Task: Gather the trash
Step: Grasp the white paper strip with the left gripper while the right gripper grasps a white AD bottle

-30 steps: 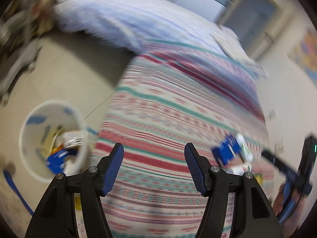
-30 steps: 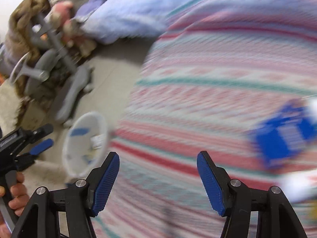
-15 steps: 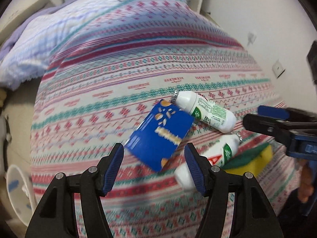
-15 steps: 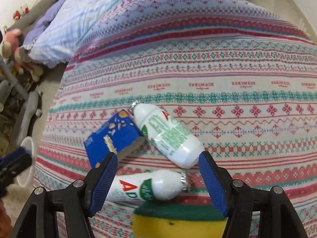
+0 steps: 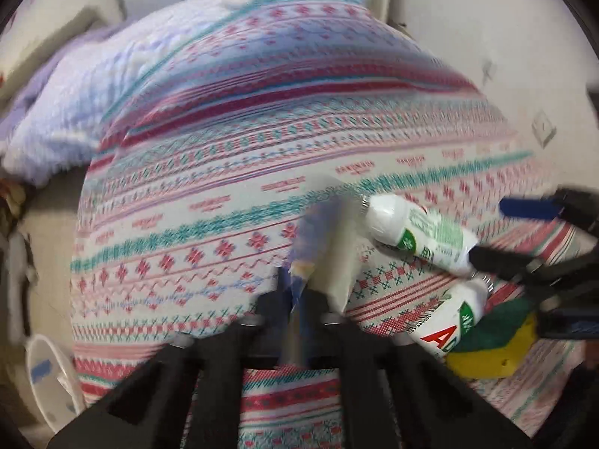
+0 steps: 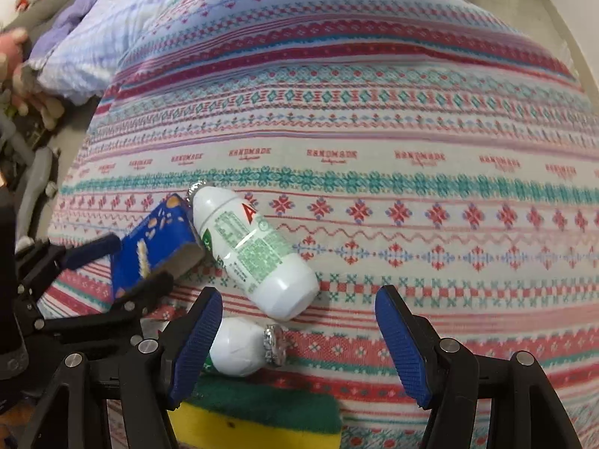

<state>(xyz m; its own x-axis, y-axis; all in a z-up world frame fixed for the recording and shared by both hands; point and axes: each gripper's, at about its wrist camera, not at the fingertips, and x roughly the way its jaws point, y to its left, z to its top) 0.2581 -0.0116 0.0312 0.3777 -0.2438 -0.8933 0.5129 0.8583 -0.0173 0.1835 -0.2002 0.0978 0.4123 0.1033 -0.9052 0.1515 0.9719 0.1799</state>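
A: Left gripper (image 5: 299,299) has just clamped the blue box (image 6: 157,247); right gripper (image 6: 295,336) gapes empty over a bottle (image 6: 254,254).

B: Lift straight, or it slips. Bin (image 5: 52,378) at eight o'clock, on the floor beside the patterned bed (image 6: 374,112).

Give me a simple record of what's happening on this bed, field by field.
surface: patterned bedspread
left gripper: has just closed, shut on the blue box
right gripper: open, empty, above the bottles
upper bottle: white, green label, lying beside the box
lower bottle: white, foil cap, lying against the sponge
sponge: yellow with green top
bin: white, on the floor
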